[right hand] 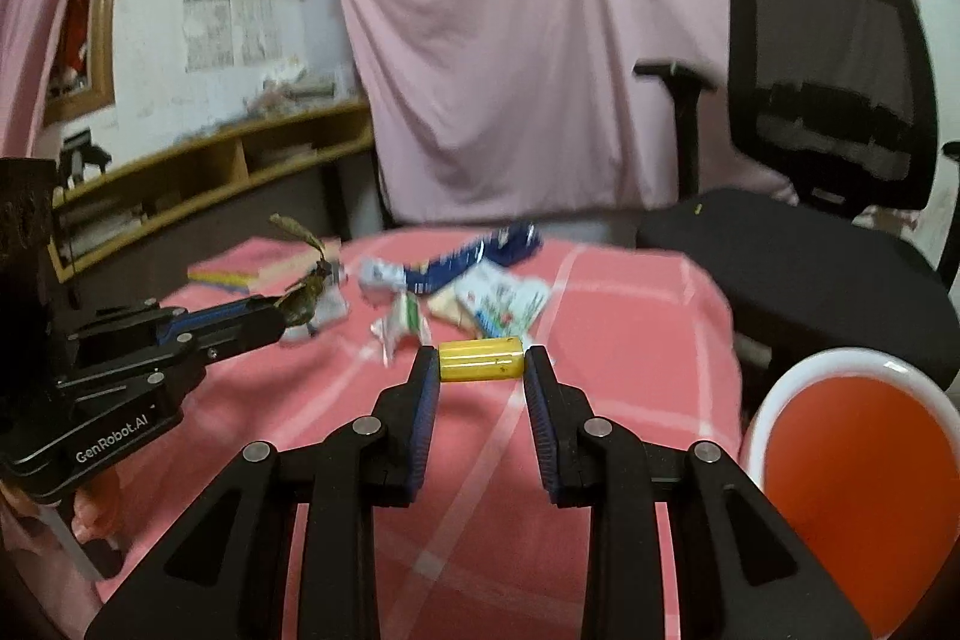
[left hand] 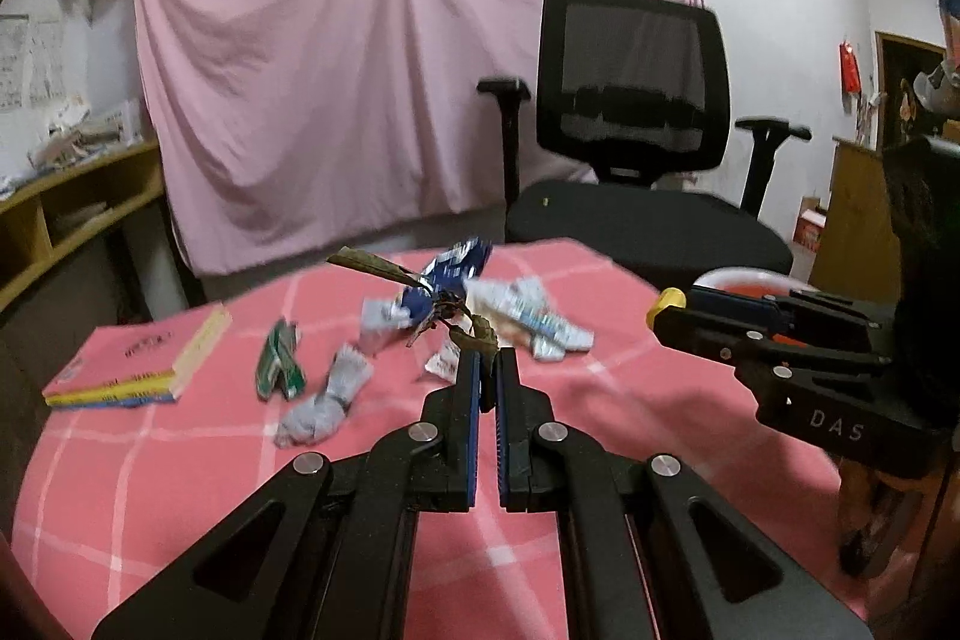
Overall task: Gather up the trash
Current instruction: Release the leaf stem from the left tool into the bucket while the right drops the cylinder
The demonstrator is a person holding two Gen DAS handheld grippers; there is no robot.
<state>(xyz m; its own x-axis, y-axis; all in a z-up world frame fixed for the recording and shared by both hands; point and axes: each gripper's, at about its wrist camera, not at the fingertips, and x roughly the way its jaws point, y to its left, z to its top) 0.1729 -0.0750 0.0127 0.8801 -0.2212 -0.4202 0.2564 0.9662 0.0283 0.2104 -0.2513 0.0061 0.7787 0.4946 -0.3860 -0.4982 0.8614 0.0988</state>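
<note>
On the pink checked tablecloth (left hand: 180,490) wrappers (left hand: 522,316) are left far — light, crushable. Left gripper (left hand: 487,370) is clamped on a brittle dried twig (left hand: 462,322) (stem-held); right gripper (right hand: 480,370) is closed endwise on a stiff yellow piece (right hand: 479,361).

The wrappers (left hand: 516,316) far on the table are blurred, print unreadable; the red bin (right hand: 852,460) is cut off at the right edge.
</note>
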